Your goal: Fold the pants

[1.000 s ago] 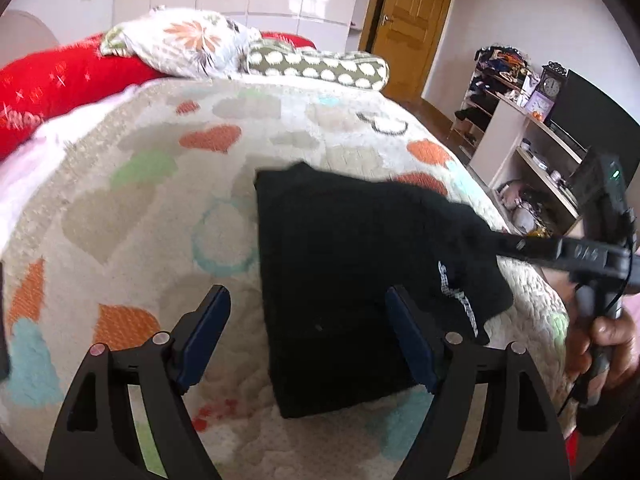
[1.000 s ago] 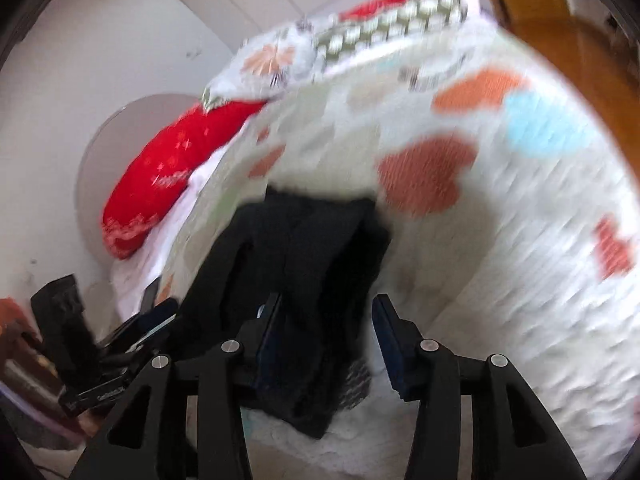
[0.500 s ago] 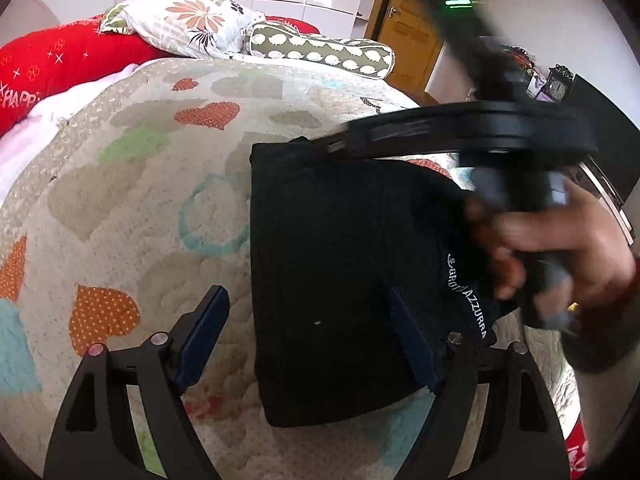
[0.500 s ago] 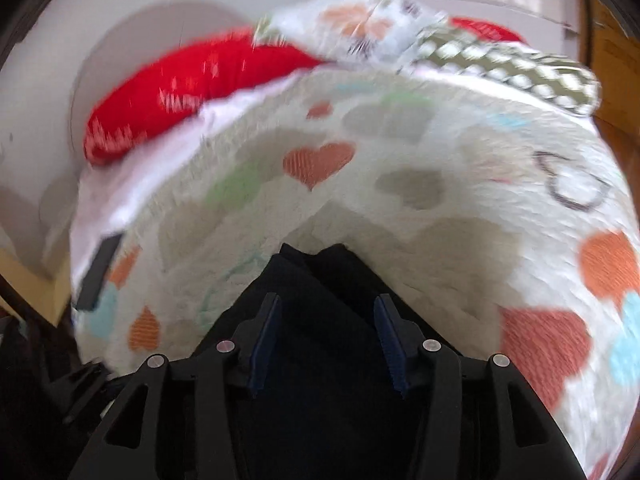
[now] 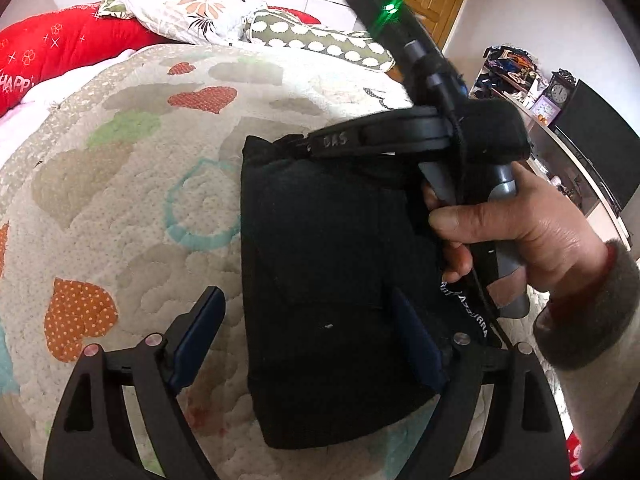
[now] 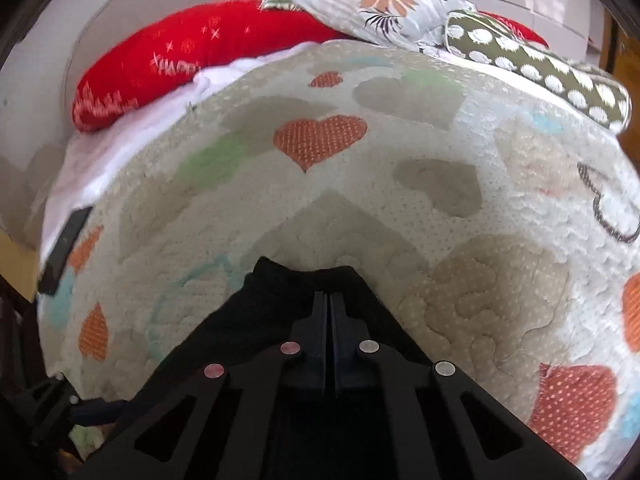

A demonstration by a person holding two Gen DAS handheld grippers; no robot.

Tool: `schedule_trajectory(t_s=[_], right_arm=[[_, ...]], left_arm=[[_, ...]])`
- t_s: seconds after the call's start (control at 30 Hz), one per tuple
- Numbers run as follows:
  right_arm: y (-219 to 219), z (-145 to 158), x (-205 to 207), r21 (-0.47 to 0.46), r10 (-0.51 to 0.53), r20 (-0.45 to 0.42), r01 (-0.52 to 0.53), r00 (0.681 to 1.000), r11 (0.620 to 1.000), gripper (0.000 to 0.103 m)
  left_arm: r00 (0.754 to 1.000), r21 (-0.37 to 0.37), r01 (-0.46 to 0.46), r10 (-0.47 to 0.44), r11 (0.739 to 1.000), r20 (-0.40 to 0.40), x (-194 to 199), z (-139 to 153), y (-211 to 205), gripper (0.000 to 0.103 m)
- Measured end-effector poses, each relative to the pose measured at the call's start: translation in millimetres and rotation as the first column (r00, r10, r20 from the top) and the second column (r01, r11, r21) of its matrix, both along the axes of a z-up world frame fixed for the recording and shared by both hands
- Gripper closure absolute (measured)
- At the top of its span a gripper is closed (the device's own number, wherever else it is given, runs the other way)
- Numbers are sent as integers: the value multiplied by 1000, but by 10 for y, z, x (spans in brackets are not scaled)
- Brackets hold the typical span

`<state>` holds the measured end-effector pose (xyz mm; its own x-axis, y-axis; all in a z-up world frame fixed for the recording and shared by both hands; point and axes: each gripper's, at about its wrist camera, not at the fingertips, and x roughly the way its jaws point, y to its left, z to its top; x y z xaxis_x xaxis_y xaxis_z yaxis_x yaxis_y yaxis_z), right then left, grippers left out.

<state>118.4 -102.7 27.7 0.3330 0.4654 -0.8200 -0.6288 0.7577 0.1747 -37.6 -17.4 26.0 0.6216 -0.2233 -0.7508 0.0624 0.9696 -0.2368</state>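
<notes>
The black pants (image 5: 332, 280) lie folded into a compact rectangle on the heart-patterned quilt (image 5: 120, 184). My left gripper (image 5: 308, 328) is open and hovers over the pants' near left part, one pad over the quilt, one over the cloth. My right gripper (image 6: 329, 300) has its jaws pressed together at the pants' far edge (image 6: 276, 292); whether cloth is pinched between them is hidden. In the left wrist view the right gripper (image 5: 320, 144) reaches across the pants' far edge, held by a hand (image 5: 520, 232).
A red bolster (image 5: 60, 52), a floral pillow (image 5: 188, 8) and a green spotted pillow (image 5: 320, 40) line the bed's head. Shelves with clutter (image 5: 520, 80) and a dark screen (image 5: 600, 148) stand to the right. A dark flat object (image 6: 64, 248) lies at the quilt's left edge.
My right gripper swung from the pants' right side to the far edge and closed its jaws. The left gripper stayed open and nearly still.
</notes>
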Motion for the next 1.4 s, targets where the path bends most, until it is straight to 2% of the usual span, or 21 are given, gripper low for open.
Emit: schedule_trajectory(t_s=[0.07, 0.23, 0.37, 0.47, 0.73, 0.9, 1.0, 1.17, 1.2, 1.27, 1.4], right_arm=[[-46, 49, 17, 20, -17, -4, 18, 1000, 1000, 103], [-265, 344, -166, 78, -70, 32, 67, 997, 995, 94], [-523, 578, -478, 118, -96, 75, 87, 993, 989, 76], [-702, 647, -737, 116, -103, 93, 92, 990, 989, 74], [-1007, 458, -991, 148, -156, 41, 148, 987, 978, 73], [-1130, 297, -907, 180, -225, 9, 219, 974, 959, 73], [-1177, 172, -841, 222, -255, -28, 255, 967, 941, 73], [-1264, 342, -965, 250, -261, -24, 259, 965, 933, 72], [-1274, 391, -1012, 241, -258, -10, 253, 966, 937, 69], [-1296, 469, -1116, 219, -248, 18, 238, 969, 946, 56], [-1331, 480, -1309, 202, -237, 30, 226, 971, 953, 55]], left_arm=[[1000, 5, -3, 3, 1000, -3, 5, 6, -12, 16], [1000, 35, -8, 8, 999, 2, -32, 89, -27, 16], [1000, 59, -18, 16, 998, 22, -74, 199, -31, 16], [999, 66, -25, 22, 998, 47, -112, 289, -41, 16], [997, 105, -41, 34, 994, 66, -84, 330, -44, 16], [999, 132, -41, 37, 990, 31, -10, 169, -84, 16], [999, 108, -46, 44, 993, 22, 0, 109, -67, 16], [999, 135, -45, 41, 990, 34, -51, 192, -73, 16], [998, 143, -48, 43, 989, 39, -56, 208, -77, 16], [998, 153, -56, 49, 987, 45, -59, 228, -86, 16], [998, 161, -56, 49, 985, 44, -58, 229, -116, 16]])
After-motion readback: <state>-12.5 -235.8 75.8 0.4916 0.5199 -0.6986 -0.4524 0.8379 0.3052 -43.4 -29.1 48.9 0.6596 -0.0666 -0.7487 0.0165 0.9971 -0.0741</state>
